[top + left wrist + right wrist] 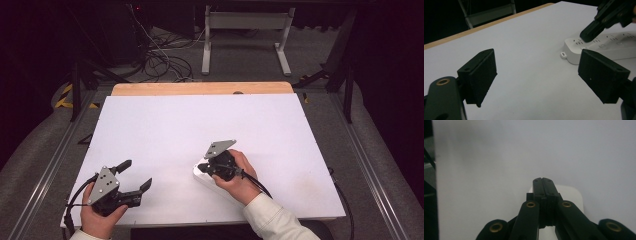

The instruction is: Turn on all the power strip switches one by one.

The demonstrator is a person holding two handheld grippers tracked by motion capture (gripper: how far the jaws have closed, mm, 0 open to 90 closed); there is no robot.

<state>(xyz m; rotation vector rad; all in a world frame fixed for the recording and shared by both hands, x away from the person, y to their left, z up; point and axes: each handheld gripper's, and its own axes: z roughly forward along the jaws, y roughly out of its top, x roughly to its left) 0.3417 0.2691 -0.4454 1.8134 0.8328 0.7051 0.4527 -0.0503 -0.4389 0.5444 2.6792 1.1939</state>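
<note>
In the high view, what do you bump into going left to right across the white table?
Left hand-held gripper → power strip → right hand-held gripper, shut, pressing down on the strip's end, all on the white table.

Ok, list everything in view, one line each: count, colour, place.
power strip: one, white, on the table under the right gripper's tips
table: one, white top, wooden strip along its far edge
cables: a tangle, dark and white, on the floor beyond the table
frame: one, white metal, on the floor beyond the table
left gripper: one, black, jaws open, near left corner of the table
right gripper: one, black, jaws shut, tips pressed down on the power strip
hands: two, one holding each gripper
</note>
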